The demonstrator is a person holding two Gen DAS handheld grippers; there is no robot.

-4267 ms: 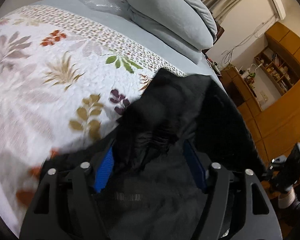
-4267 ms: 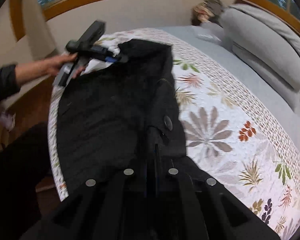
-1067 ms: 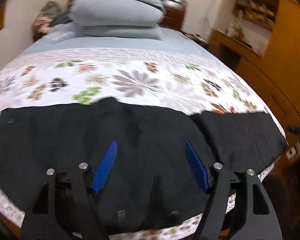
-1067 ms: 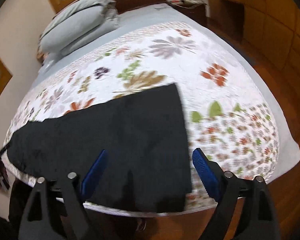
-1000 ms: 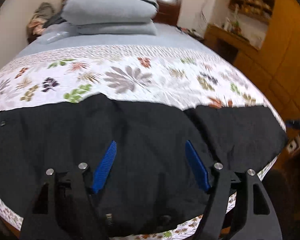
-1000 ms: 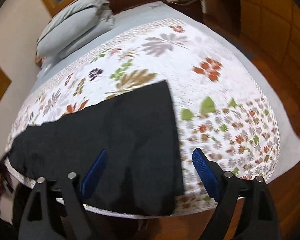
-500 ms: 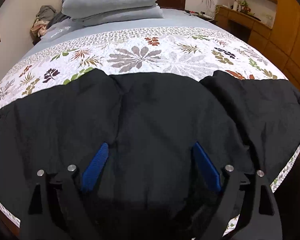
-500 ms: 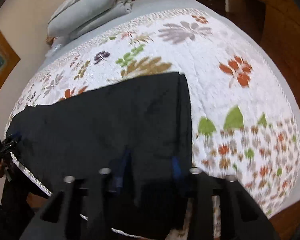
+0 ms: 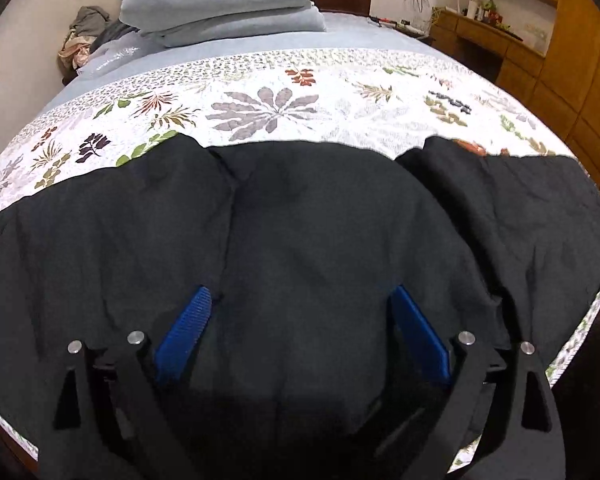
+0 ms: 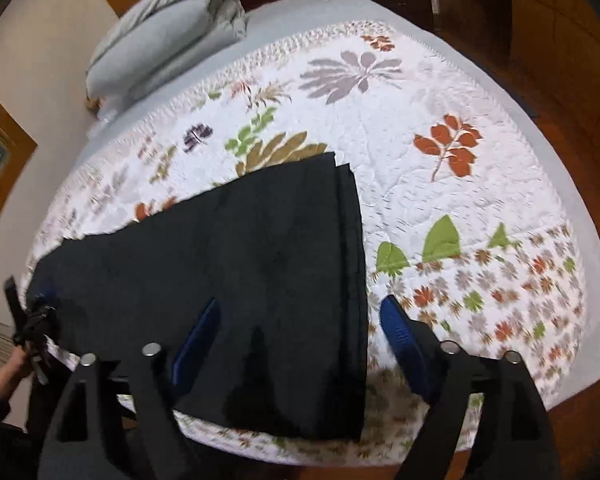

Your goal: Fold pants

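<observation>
Reopened, the right tool (image 10: pixel 300 320) straddles the pants (image 10: pixel 260 260) hem on the quilt (image 10: pixel 440 184).

Bare quilt (image 10: pixel 440 92) lies beyond the pants (image 10: pixel 260 248); pillows (image 9: pixel 220 0) far.

The right gripper (image 10: pixel 298 312), nearly closed half a second ago over the pants (image 10: pixel 240 264), is spreading its jaws wide again. The left gripper (image 9: pixel 300 308) is descending closer to the fabric, jaws remaining apart.
</observation>
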